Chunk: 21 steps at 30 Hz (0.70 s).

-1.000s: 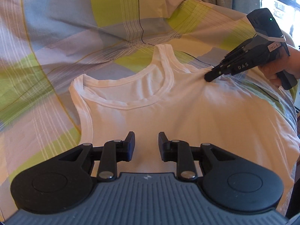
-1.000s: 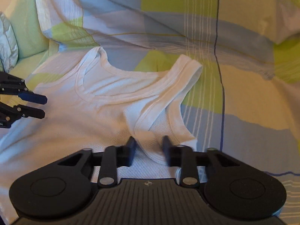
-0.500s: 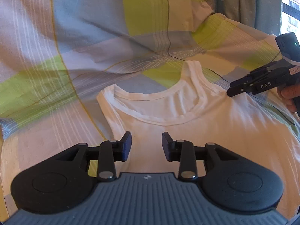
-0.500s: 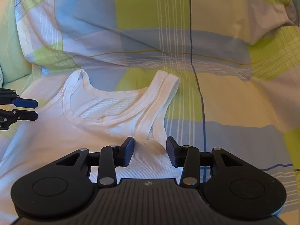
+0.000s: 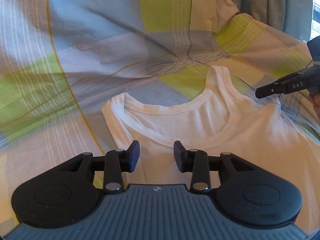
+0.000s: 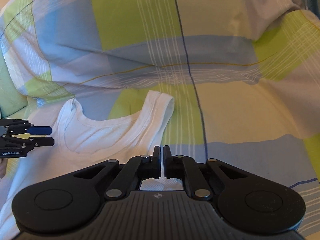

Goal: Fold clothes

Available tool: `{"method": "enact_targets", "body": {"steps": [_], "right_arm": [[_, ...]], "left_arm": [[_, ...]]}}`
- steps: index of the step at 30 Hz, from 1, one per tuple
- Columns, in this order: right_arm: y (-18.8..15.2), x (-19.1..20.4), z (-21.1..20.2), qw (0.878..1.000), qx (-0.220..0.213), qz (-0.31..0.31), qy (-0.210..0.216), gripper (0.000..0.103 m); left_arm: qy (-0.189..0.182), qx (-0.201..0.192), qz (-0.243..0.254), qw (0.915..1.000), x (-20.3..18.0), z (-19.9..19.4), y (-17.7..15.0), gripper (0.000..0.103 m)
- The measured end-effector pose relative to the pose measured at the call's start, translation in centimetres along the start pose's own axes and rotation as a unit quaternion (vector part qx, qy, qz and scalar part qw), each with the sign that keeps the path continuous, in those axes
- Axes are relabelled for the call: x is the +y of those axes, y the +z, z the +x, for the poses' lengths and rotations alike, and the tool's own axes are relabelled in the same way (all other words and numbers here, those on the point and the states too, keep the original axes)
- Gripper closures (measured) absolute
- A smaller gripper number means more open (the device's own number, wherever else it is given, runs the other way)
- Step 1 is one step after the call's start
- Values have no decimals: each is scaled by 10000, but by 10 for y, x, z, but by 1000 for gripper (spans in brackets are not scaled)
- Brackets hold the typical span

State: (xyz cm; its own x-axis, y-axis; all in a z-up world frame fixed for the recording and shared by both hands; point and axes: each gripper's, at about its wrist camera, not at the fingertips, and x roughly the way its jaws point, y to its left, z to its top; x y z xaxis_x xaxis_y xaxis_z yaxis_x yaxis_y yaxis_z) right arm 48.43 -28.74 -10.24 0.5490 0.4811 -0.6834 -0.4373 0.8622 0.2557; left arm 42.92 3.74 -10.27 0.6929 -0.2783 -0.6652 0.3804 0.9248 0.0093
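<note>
A white tank top (image 5: 210, 124) lies flat on the checked bedspread, neckline away from me; it also shows in the right wrist view (image 6: 112, 138). My left gripper (image 5: 156, 153) is open and empty, hovering over the top just below its left strap and neckline. My right gripper (image 6: 162, 156) is shut on the tank top's right armhole edge below the right strap (image 6: 160, 104). In the left wrist view the right gripper (image 5: 280, 87) sits at the top's right side. In the right wrist view the left gripper (image 6: 43, 136) shows at the left edge, open.
The green, blue and cream checked bedspread (image 5: 100, 60) covers the whole surface and rises in soft folds behind the top (image 6: 160, 40). A grey curtain (image 5: 270, 4) and a bright window are at the far right.
My right gripper has closed on the top's right armhole edge. My left gripper has shifted left and back toward the left strap, staying open.
</note>
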Motion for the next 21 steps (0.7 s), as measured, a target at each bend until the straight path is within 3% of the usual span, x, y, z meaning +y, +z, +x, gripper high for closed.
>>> {"method": "enact_targets", "body": {"steps": [1,4,5,7,8,13,15,18,20,21], "right_arm": [[0,2,4,9999,109,1,90,83],[-3,15,19,9992,302,-186,164,78],[-4,20,23,9990,345,-228,161,71],[-7,27,27,9989,281,-359,96,67],[-6,30,27,9987,263,-439,-3,95],[5,19,27,9978,-58,-365,-549,98],[8,16,28,9977,-91,-414,-531,98],[12,16,27,9976,-163,-485,-473,92],[17,14,30,9978,-200,-451,-437,72],[20,12,32,9980,-213,-419,-419,72]], "left_arm": [[15,13,-11,10000,2,1,-1,69],[17,15,-22,10000,4,2,-3,67],[8,4,-16,10000,4,2,-3,66],[-5,-40,5,10000,5,3,-3,66],[-14,-72,7,10000,6,3,-3,66],[55,-197,-38,9998,14,11,5,66],[90,-263,-51,9996,18,12,9,66],[184,-359,-33,9992,27,12,14,66],[294,-375,-13,9989,35,15,17,66],[352,-359,33,9987,39,17,19,66]]}}
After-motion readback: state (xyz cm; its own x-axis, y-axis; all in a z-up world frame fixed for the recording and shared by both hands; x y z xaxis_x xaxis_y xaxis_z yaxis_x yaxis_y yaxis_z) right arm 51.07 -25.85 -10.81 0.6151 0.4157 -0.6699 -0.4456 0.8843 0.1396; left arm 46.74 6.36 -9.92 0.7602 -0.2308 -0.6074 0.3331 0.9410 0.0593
